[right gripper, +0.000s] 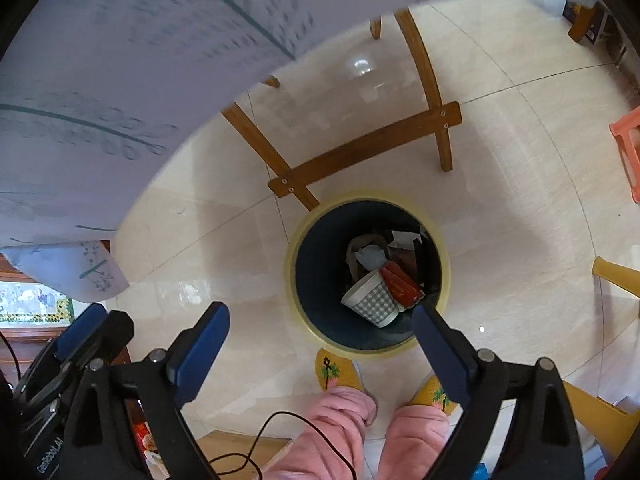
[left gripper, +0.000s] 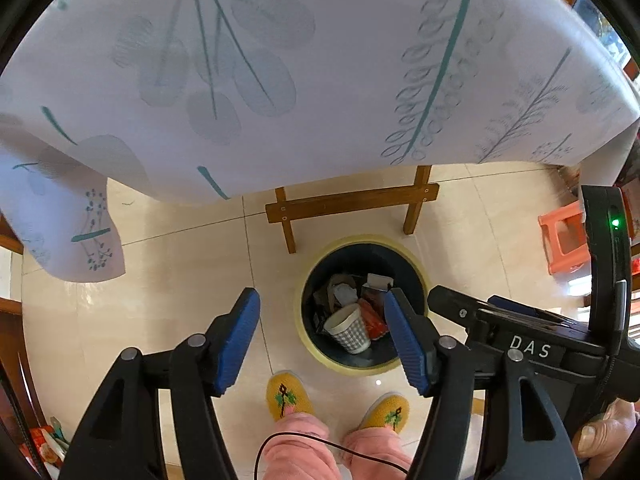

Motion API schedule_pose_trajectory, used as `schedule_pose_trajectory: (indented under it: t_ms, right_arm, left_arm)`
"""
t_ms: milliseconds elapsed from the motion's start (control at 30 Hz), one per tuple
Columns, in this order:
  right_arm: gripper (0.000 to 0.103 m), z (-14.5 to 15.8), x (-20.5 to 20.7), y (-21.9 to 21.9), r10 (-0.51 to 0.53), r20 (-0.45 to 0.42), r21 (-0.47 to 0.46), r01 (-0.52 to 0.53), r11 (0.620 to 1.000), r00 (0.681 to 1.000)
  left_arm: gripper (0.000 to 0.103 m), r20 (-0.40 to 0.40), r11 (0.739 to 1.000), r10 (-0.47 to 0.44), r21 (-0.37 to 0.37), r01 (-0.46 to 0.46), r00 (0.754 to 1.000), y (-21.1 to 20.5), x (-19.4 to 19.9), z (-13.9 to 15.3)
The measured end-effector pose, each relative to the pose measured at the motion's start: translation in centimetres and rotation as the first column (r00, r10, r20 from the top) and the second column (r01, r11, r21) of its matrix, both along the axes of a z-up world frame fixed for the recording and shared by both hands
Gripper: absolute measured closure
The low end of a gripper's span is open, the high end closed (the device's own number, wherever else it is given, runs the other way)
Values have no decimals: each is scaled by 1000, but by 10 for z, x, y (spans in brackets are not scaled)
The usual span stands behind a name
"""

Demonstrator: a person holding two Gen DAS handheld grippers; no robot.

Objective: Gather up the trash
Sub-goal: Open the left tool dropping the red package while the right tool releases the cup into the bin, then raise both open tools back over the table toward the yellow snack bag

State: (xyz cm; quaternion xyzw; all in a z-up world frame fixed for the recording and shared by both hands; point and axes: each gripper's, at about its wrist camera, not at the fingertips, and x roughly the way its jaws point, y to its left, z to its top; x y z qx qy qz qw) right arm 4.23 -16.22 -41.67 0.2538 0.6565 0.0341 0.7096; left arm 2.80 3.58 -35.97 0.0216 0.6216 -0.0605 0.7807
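A round dark bin with a yellow rim (left gripper: 299,312) (right gripper: 289,272) stands on the tiled floor below both grippers. Inside lie a checked paper cup (left gripper: 349,330) (right gripper: 374,302), a red wrapper (left gripper: 370,318) (right gripper: 402,286), crumpled paper (right gripper: 370,256) and other scraps. My left gripper (left gripper: 322,338) points steeply down, open, with nothing between its blue pads. My right gripper (right gripper: 320,350) hangs above the bin's near edge, jaws wide open and empty. In the left wrist view the right gripper's body (left gripper: 532,340) sits at the right, held by a hand (left gripper: 600,436).
A table with a white leaf-print cloth (left gripper: 320,72) (right gripper: 100,100) overhangs the far side. A wooden table frame (left gripper: 352,204) (right gripper: 360,152) stands just behind the bin. The person's yellow slippers (left gripper: 286,394) (right gripper: 334,372) stand near the bin. An orange stool (left gripper: 564,240) is at right.
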Motion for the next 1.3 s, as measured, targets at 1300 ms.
schedule_pose_trajectory:
  t_ms: [1300]
  right_arm:
    - [9, 353, -28, -42, 59, 449, -11, -60, 998, 892]
  left_arm:
    - [37, 361, 996, -48, -51, 71, 931, -28, -18, 350]
